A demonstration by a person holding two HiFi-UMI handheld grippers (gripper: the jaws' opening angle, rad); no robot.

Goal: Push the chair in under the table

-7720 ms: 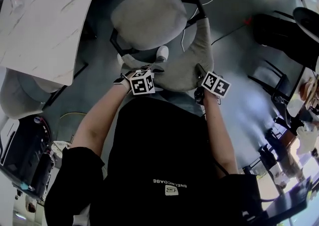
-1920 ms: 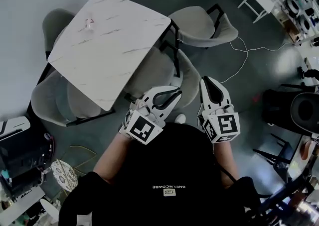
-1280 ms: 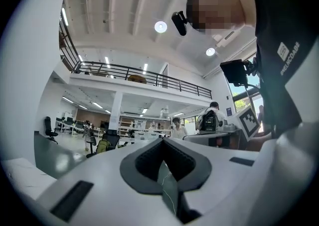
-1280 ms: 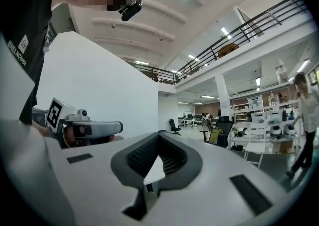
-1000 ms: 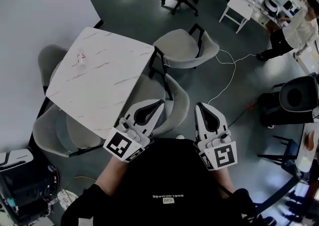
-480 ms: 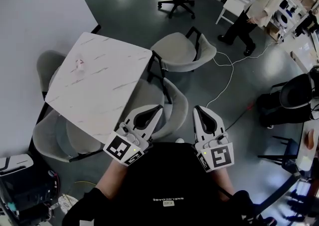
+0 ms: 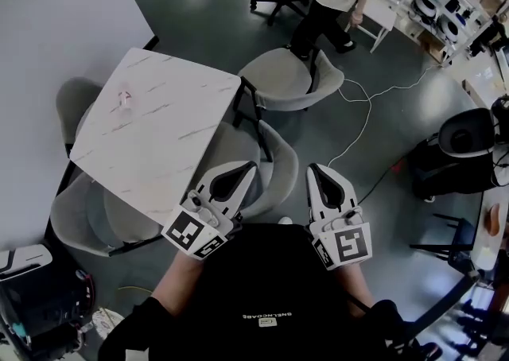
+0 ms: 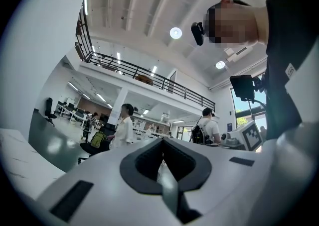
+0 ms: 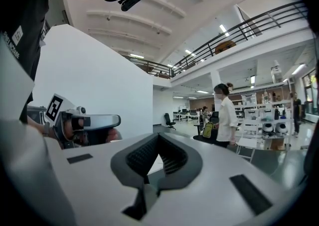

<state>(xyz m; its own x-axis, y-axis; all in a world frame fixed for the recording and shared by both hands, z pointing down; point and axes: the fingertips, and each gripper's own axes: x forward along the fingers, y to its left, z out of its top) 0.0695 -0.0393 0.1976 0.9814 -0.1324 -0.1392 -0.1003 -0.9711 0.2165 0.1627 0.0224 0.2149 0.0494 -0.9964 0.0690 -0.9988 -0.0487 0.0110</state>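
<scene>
- sitting tucked in already, by the look of it: the chair has its seat under the near corner of the table, and only the curved grey backrest sticks out.
- both tools are clenched on nothing. the left gripper and the right gripper each show their 2 jaws pressed together in their own views, with only the open hall beyond them.
- the relation that counts: the chair lies ahead of the tools and a little to the left, between them and the table. any further shove would go forward and leftward toward the tabletop. the backrest's arc runs across that line, not along it.
- the left gripper is the nearer 1. in the head view its tip overlaps the backrest rim, while the right gripper's tip is just beside the backrest's right end. neither gripper view shows the chair, so i judge both are held up clear of it, not touching.
- my reading is that little or nothing is left to push.
- writing: each gripper's cube carries black-and-white square markers, no words. the person's black top has 1 short white line of print and a small patch. both are upside down from here and too small for me to read. no brand shows on the chair or table.
</scene>
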